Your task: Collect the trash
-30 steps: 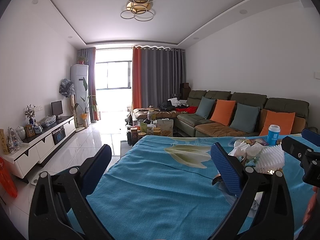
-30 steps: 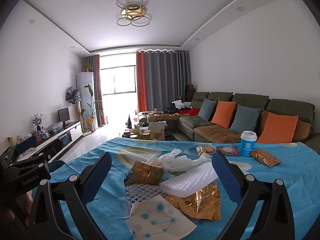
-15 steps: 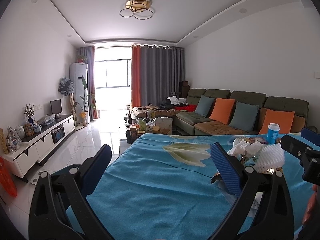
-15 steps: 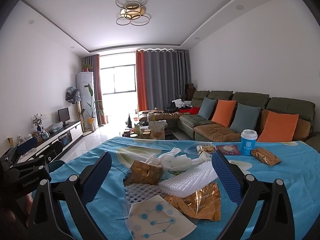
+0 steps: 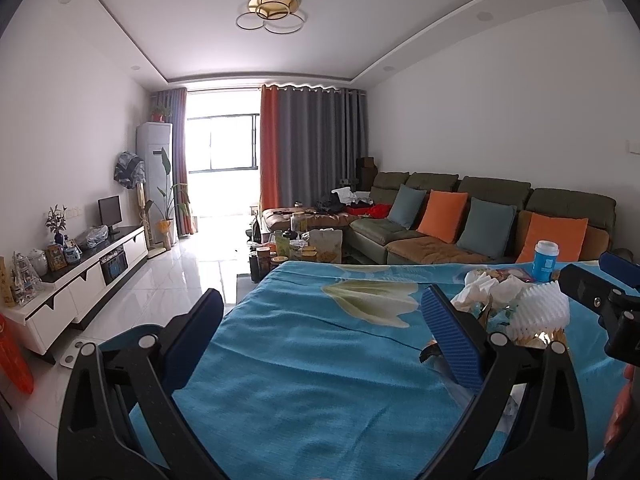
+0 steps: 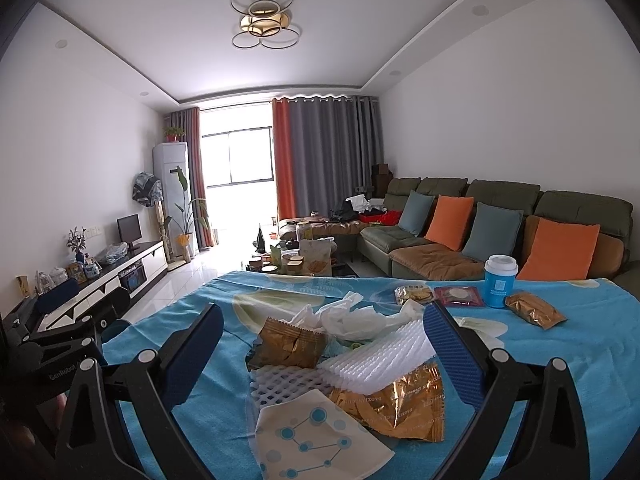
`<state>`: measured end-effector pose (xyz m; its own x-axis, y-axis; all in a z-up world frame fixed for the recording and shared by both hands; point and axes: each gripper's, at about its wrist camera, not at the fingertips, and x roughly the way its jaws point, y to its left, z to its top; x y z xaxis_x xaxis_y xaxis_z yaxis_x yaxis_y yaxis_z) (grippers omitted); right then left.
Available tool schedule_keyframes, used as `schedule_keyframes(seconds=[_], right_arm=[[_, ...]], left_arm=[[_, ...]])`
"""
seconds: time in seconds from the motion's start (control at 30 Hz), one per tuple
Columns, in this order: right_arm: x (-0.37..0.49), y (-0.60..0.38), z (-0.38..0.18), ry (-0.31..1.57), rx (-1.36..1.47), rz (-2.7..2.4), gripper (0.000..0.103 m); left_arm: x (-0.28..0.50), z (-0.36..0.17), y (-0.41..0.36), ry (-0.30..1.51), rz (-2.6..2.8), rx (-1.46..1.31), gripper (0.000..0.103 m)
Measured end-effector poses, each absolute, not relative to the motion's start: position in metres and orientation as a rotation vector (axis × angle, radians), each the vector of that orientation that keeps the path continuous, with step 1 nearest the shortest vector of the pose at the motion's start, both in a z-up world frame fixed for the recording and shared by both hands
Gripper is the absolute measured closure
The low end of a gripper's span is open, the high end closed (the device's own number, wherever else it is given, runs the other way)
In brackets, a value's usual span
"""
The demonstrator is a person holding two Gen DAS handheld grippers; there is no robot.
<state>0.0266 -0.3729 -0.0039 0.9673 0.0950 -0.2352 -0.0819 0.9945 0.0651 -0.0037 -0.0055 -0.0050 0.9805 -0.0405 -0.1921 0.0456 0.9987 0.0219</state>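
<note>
A trash pile lies on the blue tablecloth: a gold wrapper, a white foam net, a second gold wrapper, a white paper with blue dots and crumpled white plastic. My right gripper is open and empty, its jaws on either side of the pile. My left gripper is open and empty over bare cloth, left of the pile, whose foam net shows at the right.
A blue and white cup, a gold packet, a red packet and a snack packet lie farther back on the table. A sofa stands behind, a TV cabinet at left.
Both views have shifted slightly; the grippers stay open and nothing on the table has moved.
</note>
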Motion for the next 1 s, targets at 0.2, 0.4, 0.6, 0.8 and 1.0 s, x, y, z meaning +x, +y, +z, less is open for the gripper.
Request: schedule_keyframes(seconds=[0.2,0.4,0.6,0.8,1.0], right_arm=[[0.029,-0.378,-0.004,0.250,0.062,0.086,0.006],[0.035,-0.401,-0.008,0.308,0.112,0.060,0.006],[0.054,-0.431,-0.020,0.418,0.222,0.083,0.006],[0.073,-0.447,-0.034,0.522,0.337,0.166,0.013],[0.090,-0.457,-0.045,0.598,0.455,0.233,0.036]], left_arm=[[0.001,-0.010,-0.010,0.236,-0.114,0.022,0.005],[0.009,-0.021,-0.029,0.315,-0.254,0.035,0.005],[0.015,-0.036,-0.056,0.408,-0.454,0.041,0.005],[0.023,-0.052,-0.086,0.510,-0.606,0.064,0.008],[0.037,-0.073,-0.106,0.657,-0.734,0.031,0.039]])
